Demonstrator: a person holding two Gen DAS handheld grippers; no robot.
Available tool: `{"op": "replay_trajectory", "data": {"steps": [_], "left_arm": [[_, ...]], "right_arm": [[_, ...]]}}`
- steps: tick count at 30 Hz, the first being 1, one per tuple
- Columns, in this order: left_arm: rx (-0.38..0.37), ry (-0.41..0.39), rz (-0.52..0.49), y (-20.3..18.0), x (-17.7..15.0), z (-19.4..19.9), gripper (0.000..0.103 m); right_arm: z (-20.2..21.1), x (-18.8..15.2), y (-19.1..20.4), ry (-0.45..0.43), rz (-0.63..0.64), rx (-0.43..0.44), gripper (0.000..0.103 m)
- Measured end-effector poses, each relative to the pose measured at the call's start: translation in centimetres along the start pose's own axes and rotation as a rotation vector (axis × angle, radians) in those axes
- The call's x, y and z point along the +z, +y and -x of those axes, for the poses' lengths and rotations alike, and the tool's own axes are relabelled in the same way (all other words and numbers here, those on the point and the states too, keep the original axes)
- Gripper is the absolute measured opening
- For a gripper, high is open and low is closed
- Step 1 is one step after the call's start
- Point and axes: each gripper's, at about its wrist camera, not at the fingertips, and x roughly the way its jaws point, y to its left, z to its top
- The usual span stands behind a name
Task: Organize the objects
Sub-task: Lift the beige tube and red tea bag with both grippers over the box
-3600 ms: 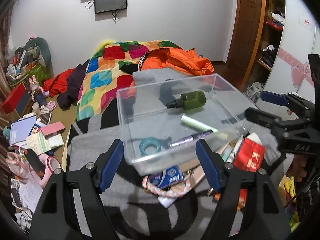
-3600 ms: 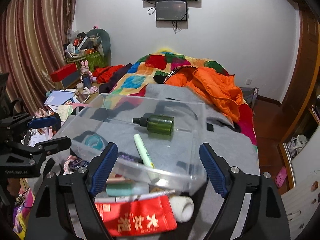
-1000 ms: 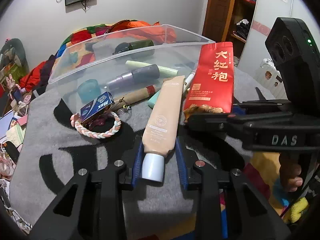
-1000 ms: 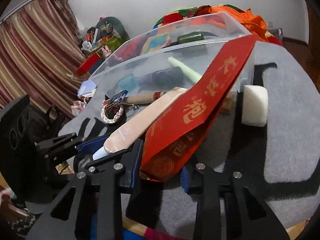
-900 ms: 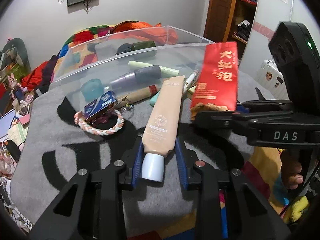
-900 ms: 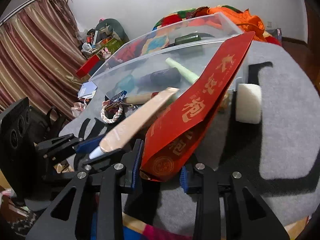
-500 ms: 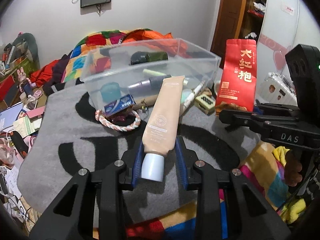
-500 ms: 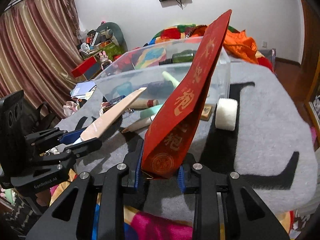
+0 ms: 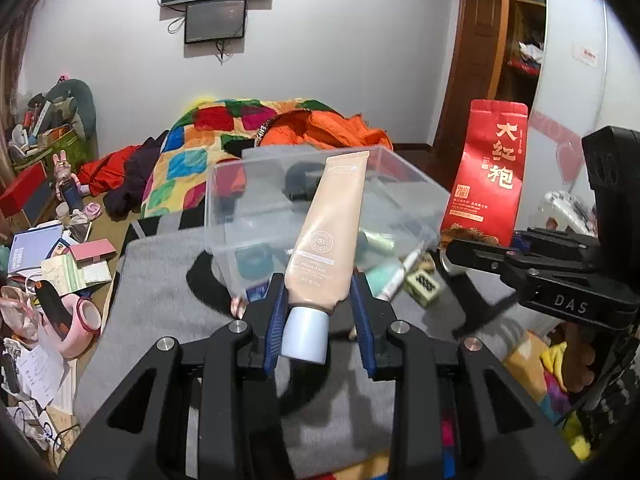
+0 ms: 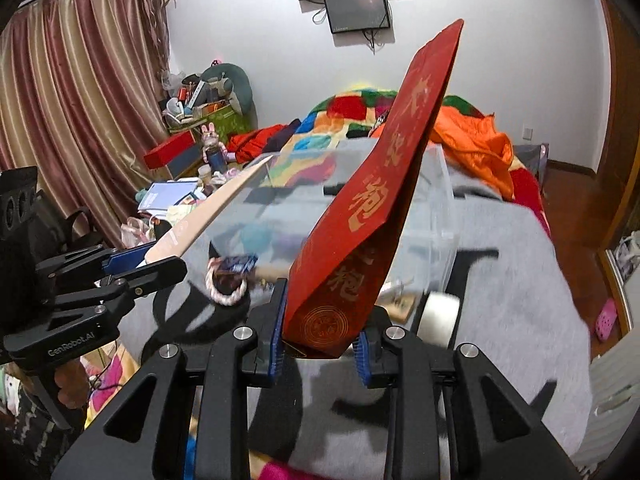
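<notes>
Tube (image 9: pixel 328 236), beige with a pale blue cap, sits between the blue pads of the left claw (image 9: pixel 318 320); the jaws are nearly closed and press it near the cap end, and the body of the tube points forward and up from the claw, over the near wall of the box (image 9: pixel 320 200). This clear plastic box stands straight ahead of the left claw on a grey blanket (image 9: pixel 160 300), and inside it some small things lie, among them a teal roll (image 9: pixel 253 263) and a dark bottle (image 9: pixel 298 184), partly hidden behind the tube. Just ahead and to the right of the left claw, beside the box, a small patterned cube (image 9: pixel 423 284) and a pen (image 9: pixel 400 276) lie on the blanket. The right claw (image 10: pixel 320 336) also has its jaws closed narrow, on the bottom end of a red pouch (image 10: pixel 384 200) with gold characters; the pouch rises forward from the claw, tilted to the right, and it covers the middle of the box in the right wrist view. Ahead and to the left of the right claw a braided ring (image 10: pixel 228 288) lies on the blanket with a small blue pack (image 10: pixel 238 263) on it. Just to the right of this claw, a white roll (image 10: pixel 440 312) stands near the box. Each claw is seen from the other's camera, well apart from it at the side.
</notes>
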Motion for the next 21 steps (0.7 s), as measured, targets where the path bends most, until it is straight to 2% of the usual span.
{"op": "replay_trajectory", "data": {"steps": [12,21], "left_arm": [[0.031,0.012,0.045,2.4,3.5,-2.6,0.032],[0.054,0.022,0.044,3.6,5.9,-5.0,0.032]], "right_arm": [[-2.5,4.8,0.1,-0.057,0.012,-0.021,0.025],[-5.7,6.4,0.0,-0.028,0.017,-0.014,0.025]]}}
